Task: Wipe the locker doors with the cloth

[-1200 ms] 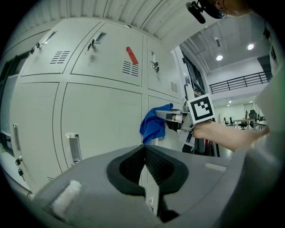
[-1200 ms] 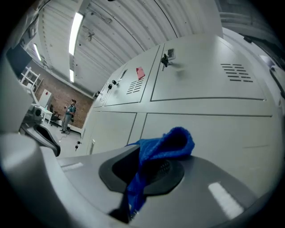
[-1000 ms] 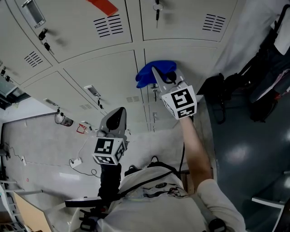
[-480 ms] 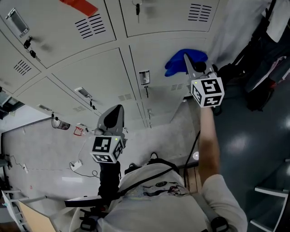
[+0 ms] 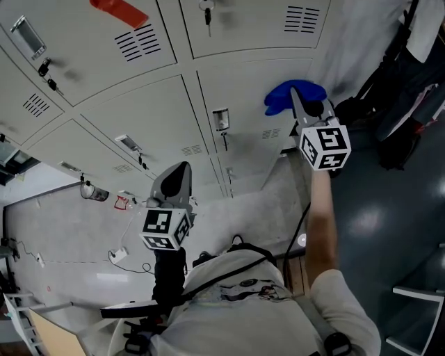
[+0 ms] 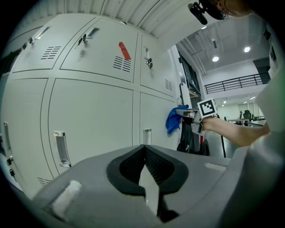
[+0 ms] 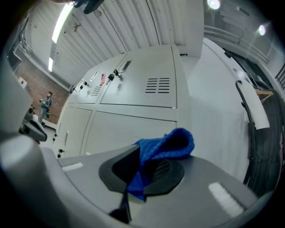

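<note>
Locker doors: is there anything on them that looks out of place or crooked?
Yes: a red strip sits slanted on an upper locker door, beside its vent slots; no other door in view carries one. I see no dents or spills. The right gripper holds the blue cloth.

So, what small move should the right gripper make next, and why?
Probably sweep left across the locker door: the right gripper, jaws shut on the blue cloth, is at that door's right edge, with most of the door lying to its left.
</note>
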Action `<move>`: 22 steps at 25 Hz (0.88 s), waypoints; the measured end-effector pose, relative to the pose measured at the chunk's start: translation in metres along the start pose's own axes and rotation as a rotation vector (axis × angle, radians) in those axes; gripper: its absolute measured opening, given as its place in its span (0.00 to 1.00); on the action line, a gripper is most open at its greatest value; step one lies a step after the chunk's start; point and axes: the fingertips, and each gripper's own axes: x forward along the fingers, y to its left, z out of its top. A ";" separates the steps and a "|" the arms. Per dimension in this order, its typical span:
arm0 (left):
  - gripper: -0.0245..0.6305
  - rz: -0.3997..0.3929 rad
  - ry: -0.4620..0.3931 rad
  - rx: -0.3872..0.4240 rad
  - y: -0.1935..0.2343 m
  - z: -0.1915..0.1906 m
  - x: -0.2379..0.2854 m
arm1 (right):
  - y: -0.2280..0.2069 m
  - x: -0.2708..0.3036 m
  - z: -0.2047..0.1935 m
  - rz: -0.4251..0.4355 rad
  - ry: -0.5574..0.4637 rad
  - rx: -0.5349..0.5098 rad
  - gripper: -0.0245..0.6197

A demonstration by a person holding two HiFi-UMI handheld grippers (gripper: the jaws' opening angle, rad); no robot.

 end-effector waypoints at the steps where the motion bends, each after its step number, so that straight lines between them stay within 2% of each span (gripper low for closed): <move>1: 0.04 0.001 0.001 0.000 0.000 -0.001 -0.001 | 0.013 -0.002 0.004 0.028 -0.011 0.009 0.08; 7: 0.04 0.014 0.009 -0.005 0.002 -0.006 -0.006 | 0.111 0.000 0.012 0.226 -0.047 0.053 0.08; 12: 0.04 0.023 0.007 -0.007 0.003 -0.007 -0.010 | 0.172 0.025 -0.011 0.330 -0.014 0.065 0.08; 16: 0.04 0.039 0.007 -0.007 0.007 -0.007 -0.016 | 0.196 0.051 -0.039 0.361 0.058 0.031 0.08; 22: 0.04 0.064 0.006 -0.008 0.015 -0.007 -0.020 | 0.184 0.057 -0.047 0.329 0.089 -0.030 0.08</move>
